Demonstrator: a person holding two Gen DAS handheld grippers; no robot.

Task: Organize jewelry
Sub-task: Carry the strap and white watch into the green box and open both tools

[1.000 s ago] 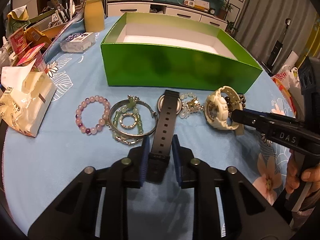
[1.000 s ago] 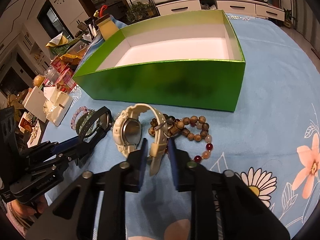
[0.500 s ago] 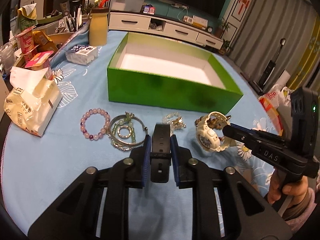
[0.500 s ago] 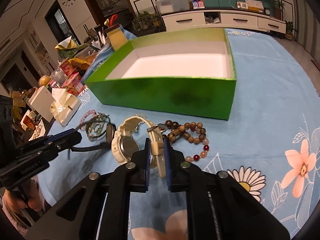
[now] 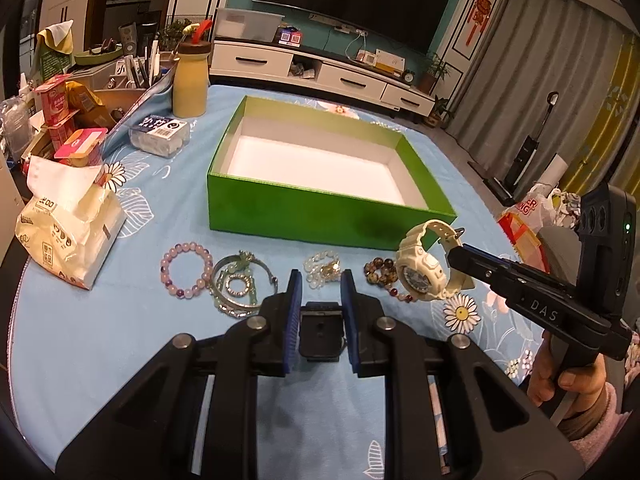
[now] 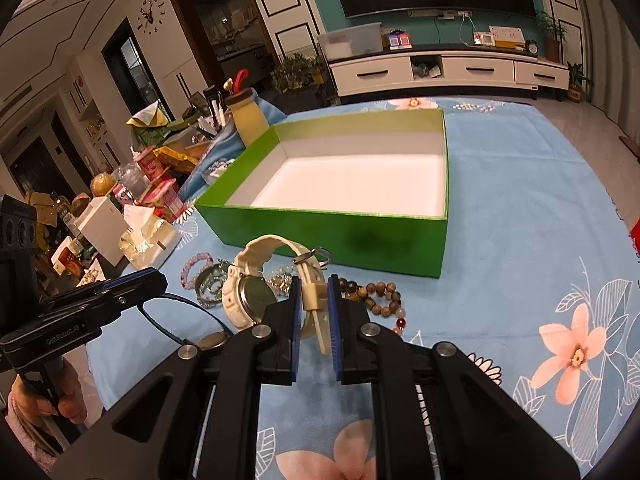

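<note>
My left gripper (image 5: 321, 300) is shut on the strap end of a black watch (image 5: 321, 332), raised above the blue floral cloth. In the right wrist view that watch's strap and face (image 6: 214, 340) dangle below the left gripper (image 6: 156, 280). My right gripper (image 6: 314, 292) is shut on the strap of a white watch (image 6: 256, 296), which hangs clear of the cloth. From the left wrist view the white watch (image 5: 420, 276) hangs at the right gripper (image 5: 460, 254). An open green box (image 5: 320, 212) with a white floor stands beyond both.
On the cloth before the box lie a pink bead bracelet (image 5: 186, 270), silver bangles (image 5: 240, 286), a crystal bracelet (image 5: 322, 268) and a brown bead bracelet (image 6: 376, 296). A tissue pack (image 5: 68, 232), a yellow bottle (image 5: 190, 80) and snack clutter line the left side.
Both grippers have risen, each lifting its watch off the cloth. The right jaws narrowed onto the white strap. The box now looks smaller and lower in both views.
</note>
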